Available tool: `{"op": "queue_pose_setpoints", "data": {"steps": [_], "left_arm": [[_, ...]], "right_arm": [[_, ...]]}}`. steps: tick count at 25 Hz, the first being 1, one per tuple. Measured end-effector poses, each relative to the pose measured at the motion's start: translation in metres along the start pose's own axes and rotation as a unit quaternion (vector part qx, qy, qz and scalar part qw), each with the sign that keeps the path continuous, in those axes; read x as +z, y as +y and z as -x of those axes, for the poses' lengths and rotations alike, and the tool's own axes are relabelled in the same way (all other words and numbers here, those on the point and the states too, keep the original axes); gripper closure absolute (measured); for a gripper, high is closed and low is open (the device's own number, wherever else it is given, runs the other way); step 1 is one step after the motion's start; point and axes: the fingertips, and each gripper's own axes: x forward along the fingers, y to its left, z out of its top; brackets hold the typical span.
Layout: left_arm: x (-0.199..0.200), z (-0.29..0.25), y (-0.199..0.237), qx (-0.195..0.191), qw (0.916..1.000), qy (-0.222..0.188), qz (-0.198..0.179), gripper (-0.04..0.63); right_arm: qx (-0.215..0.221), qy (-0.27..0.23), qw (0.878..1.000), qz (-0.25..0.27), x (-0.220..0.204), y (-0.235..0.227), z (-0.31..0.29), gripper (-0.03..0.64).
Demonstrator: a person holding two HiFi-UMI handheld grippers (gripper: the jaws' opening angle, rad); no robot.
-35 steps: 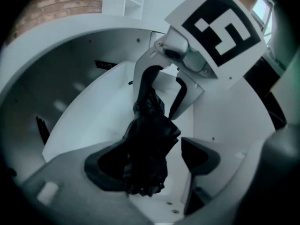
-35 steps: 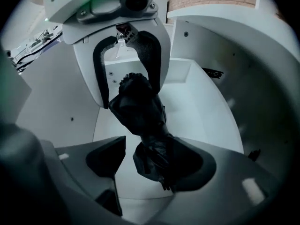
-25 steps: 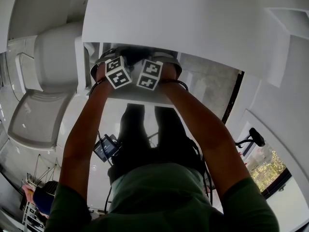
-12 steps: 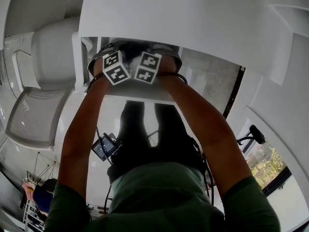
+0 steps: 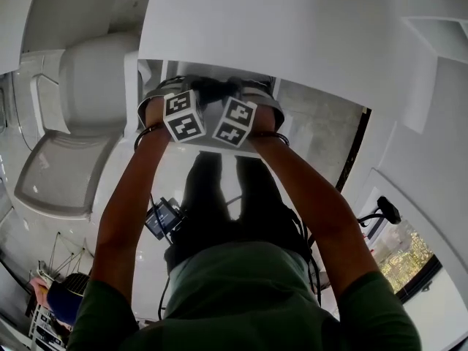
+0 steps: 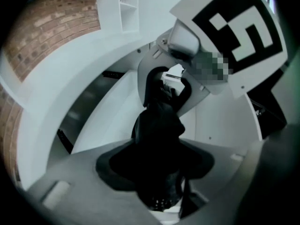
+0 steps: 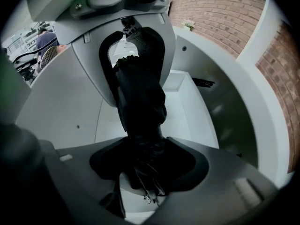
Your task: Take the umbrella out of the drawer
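Fingers (image 6: 61,196) of the left gripper (image 6: 159,172) and right gripper (image 7: 145,168), just closing, pinch opposite ends of the umbrella (image 7: 140,102) above the drawer (image 7: 187,111), likely to lift it out evenly.

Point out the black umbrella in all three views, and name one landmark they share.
Head view: umbrella in the upper middle, seen against the open drawer.
Left gripper view: umbrella at the centre, running up from the bottom edge.
Right gripper view: umbrella at the centre, slightly left, running upward.
Shared landmark: the white drawer behind the umbrella.
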Motion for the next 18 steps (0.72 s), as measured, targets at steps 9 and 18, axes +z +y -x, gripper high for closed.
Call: {"op": "queue_pose_setpoints", "data": {"steps": [9,18], "left_arm": [[0.04,0.079,0.0,0.029,0.9987,-0.021,-0.036,0.362],[0.092,0.15,0.007,0.059,0.9946,-0.039,-0.075,0.364]], "right_arm": [[-0.041,-0.02,0.999,-0.005,0.014,-0.019,0.085,0.374],[-0.074,-0.043,0.996,-0.01,0.017,-0.046,0.163,0.374]]}}
